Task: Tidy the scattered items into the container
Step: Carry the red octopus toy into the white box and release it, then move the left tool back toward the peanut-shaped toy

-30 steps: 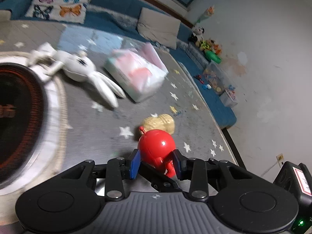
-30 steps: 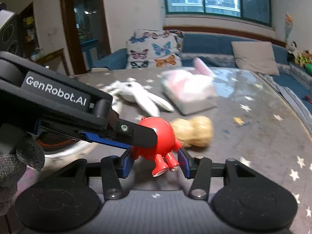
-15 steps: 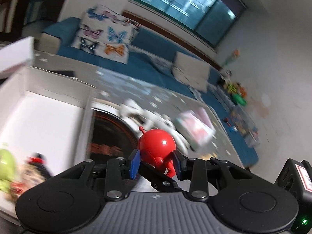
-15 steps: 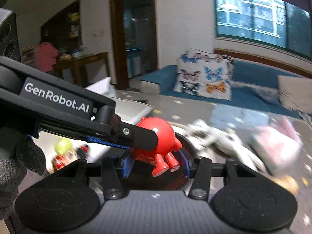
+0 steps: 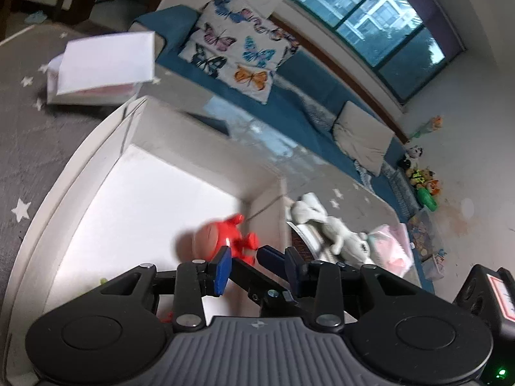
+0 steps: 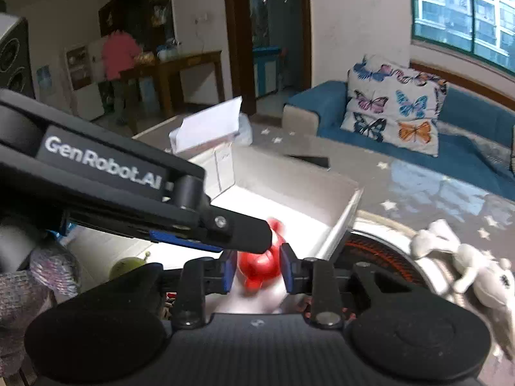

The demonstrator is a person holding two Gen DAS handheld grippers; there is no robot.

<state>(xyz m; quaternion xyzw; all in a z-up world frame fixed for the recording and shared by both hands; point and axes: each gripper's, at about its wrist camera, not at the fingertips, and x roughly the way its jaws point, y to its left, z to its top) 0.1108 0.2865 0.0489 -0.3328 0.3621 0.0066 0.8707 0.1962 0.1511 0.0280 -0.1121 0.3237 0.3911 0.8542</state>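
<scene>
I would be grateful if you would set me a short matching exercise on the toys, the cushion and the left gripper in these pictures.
Things:
1. red toy
2. white plush rabbit
3. butterfly cushion
4. left gripper

Places or states:
A. on the blue sofa
B. open, holding nothing
C. blurred, within the walls of the white box
D. lying outside the box, beside the pink bag

Pairs: 1-C, 2-D, 3-A, 4-B
</scene>
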